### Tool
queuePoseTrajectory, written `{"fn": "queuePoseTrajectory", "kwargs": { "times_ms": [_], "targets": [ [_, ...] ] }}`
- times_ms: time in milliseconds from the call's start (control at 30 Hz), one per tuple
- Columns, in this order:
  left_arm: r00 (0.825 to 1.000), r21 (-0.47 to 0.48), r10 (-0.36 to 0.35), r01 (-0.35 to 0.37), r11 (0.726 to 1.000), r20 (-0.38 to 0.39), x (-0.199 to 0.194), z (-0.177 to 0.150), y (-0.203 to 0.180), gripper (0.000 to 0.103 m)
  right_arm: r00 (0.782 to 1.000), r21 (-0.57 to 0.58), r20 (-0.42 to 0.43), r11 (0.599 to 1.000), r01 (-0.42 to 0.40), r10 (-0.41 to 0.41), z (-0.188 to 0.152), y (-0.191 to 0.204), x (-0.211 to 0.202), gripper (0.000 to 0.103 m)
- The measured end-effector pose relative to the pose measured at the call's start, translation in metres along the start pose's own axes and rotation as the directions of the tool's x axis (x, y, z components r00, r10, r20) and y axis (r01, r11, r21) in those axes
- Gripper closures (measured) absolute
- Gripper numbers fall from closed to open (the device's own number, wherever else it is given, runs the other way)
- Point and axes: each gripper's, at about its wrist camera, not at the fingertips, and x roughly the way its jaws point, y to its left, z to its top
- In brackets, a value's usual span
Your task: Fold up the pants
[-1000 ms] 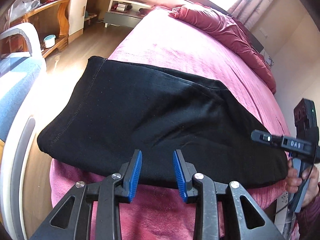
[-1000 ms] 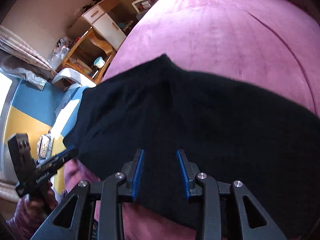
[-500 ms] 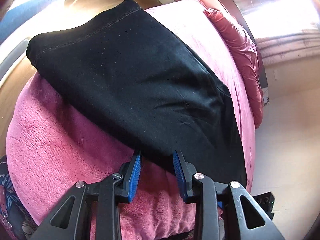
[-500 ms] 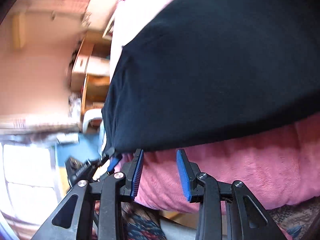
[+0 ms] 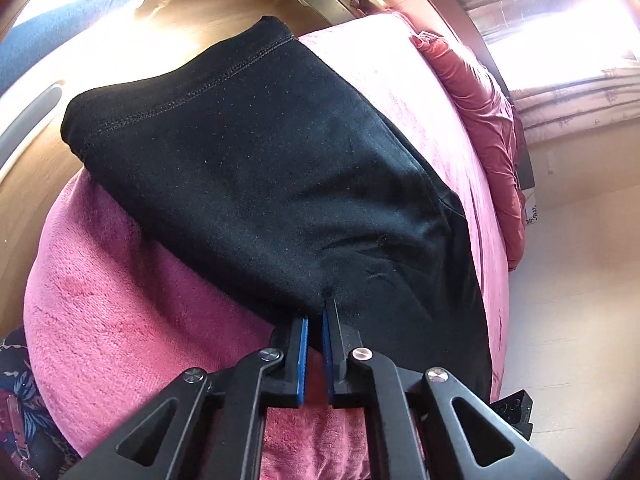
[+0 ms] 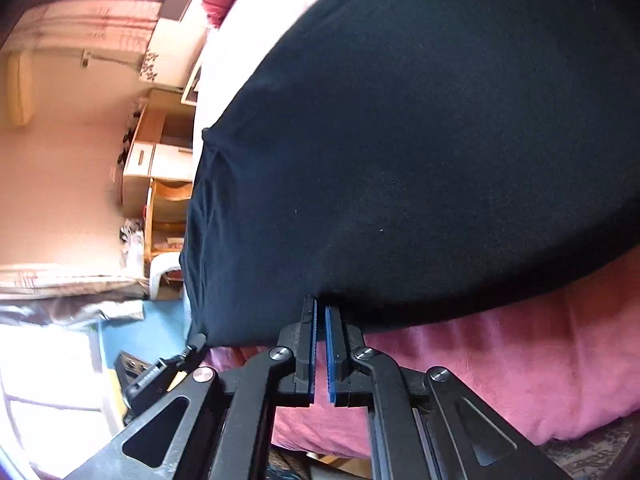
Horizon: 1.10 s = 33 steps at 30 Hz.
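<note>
The black pants (image 5: 264, 176) lie folded on the pink bed cover (image 5: 120, 320), near the bed's front edge. A stitched hem runs along their far left side. My left gripper (image 5: 316, 312) is shut on the pants' near edge. In the right wrist view the pants (image 6: 420, 152) fill the upper right. My right gripper (image 6: 320, 312) is shut on their near edge too. The left gripper (image 6: 160, 372) shows at the lower left of that view, at the pants' corner.
A red duvet (image 5: 488, 120) lies at the head of the bed. Wooden floor (image 5: 168, 28) and a blue sofa (image 5: 60, 28) are to the left. A wooden desk with drawers (image 6: 160, 176) stands by the wall. The bed's front edge (image 6: 520, 392) is just under my grippers.
Both grippers have gone from open to shut on the pants' near edge. Both have dropped low to the bed's front edge and turned.
</note>
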Motion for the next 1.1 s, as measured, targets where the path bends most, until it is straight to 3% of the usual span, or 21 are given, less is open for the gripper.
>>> {"fn": "queuePoseTrajectory", "kwargs": {
  "times_ms": [200, 267, 367, 400, 533, 667, 767, 1100],
  "targets": [
    [0.999, 0.049, 0.033, -0.033, 0.998, -0.009, -0.004, -0.006, 0.005, 0.097, 0.998, -0.064, -0.011, 0.996, 0.063, -0.064, -0.004, 0.009, 0.002, 0.100],
    [0.999, 0.027, 0.040, -0.040, 0.999, -0.021, 0.001, -0.003, 0.010, 0.096, 0.998, -0.042, -0.016, 0.997, 0.065, -0.066, 0.000, 0.007, 0.010, 0.100],
    [0.995, 0.066, 0.103, -0.102, 0.993, -0.017, -0.002, 0.000, 0.002, 0.085, 0.998, -0.056, -0.021, 0.996, 0.065, -0.066, 0.003, 0.002, 0.008, 0.098],
    [0.989, 0.095, 0.145, -0.145, 0.985, -0.001, -0.005, -0.001, -0.005, 0.079, 0.998, -0.060, -0.025, 0.997, 0.058, -0.059, 0.001, 0.001, 0.005, 0.096],
    [0.954, 0.252, 0.264, -0.293, 0.922, 0.140, -0.028, -0.011, -0.037, 0.078, 0.995, -0.135, -0.053, 0.988, 0.076, -0.084, 0.003, 0.012, -0.005, 0.092],
    [0.918, 0.389, 0.286, -0.378, 0.840, 0.276, -0.043, -0.022, -0.067, 0.078, 0.985, -0.304, 0.003, 0.938, 0.168, -0.175, 0.000, 0.035, -0.028, 0.085],
    [0.915, 0.438, 0.265, -0.382, 0.814, 0.305, -0.046, -0.026, -0.081, 0.078, 0.968, -0.378, 0.065, 0.892, 0.248, -0.241, 0.002, 0.052, -0.032, 0.070],
    [0.922, 0.507, 0.240, -0.370, 0.778, 0.304, -0.031, -0.024, -0.111, 0.078, 0.933, -0.374, 0.135, 0.855, 0.359, -0.333, 0.024, 0.065, -0.015, 0.069]
  ]
}}
